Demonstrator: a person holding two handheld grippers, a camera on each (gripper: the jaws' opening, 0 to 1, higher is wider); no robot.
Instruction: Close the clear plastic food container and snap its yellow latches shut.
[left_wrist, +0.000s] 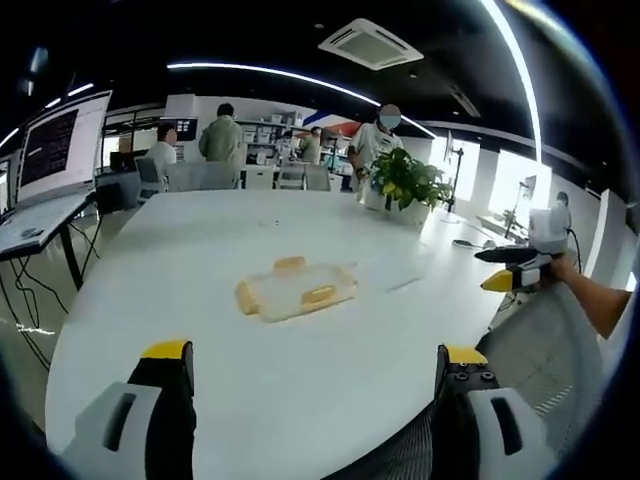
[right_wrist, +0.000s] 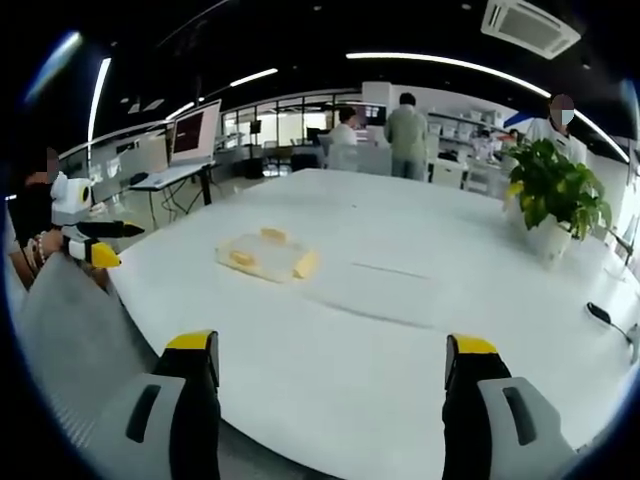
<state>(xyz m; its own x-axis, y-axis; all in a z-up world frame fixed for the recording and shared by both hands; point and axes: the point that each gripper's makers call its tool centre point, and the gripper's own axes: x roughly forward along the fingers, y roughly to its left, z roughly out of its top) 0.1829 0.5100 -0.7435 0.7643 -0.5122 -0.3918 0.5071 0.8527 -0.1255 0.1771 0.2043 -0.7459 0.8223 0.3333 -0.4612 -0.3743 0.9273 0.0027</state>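
Observation:
A clear plastic food container (left_wrist: 297, 289) with yellow latches (left_wrist: 318, 295) lies flat on the white table (left_wrist: 200, 260), lid on it; whether the latches are snapped I cannot tell. My left gripper (left_wrist: 315, 365) hovers open at the table's near edge, well short of it. In the right gripper view the same container (right_wrist: 265, 256) sits left of centre on the table (right_wrist: 420, 300), and my right gripper (right_wrist: 330, 360) is open with nothing between its jaws. The right gripper (left_wrist: 520, 270) also shows at the right, held by a hand; the left gripper (right_wrist: 85, 240) shows at the left.
A potted plant (left_wrist: 405, 185) stands at the table's far side, also seen as the plant (right_wrist: 550, 195). A mesh chair back (left_wrist: 545, 345) is close on the right. A monitor on a desk (left_wrist: 60, 145) stands left. Several people stand in the background. A dark cable end (right_wrist: 605, 318) lies at the right.

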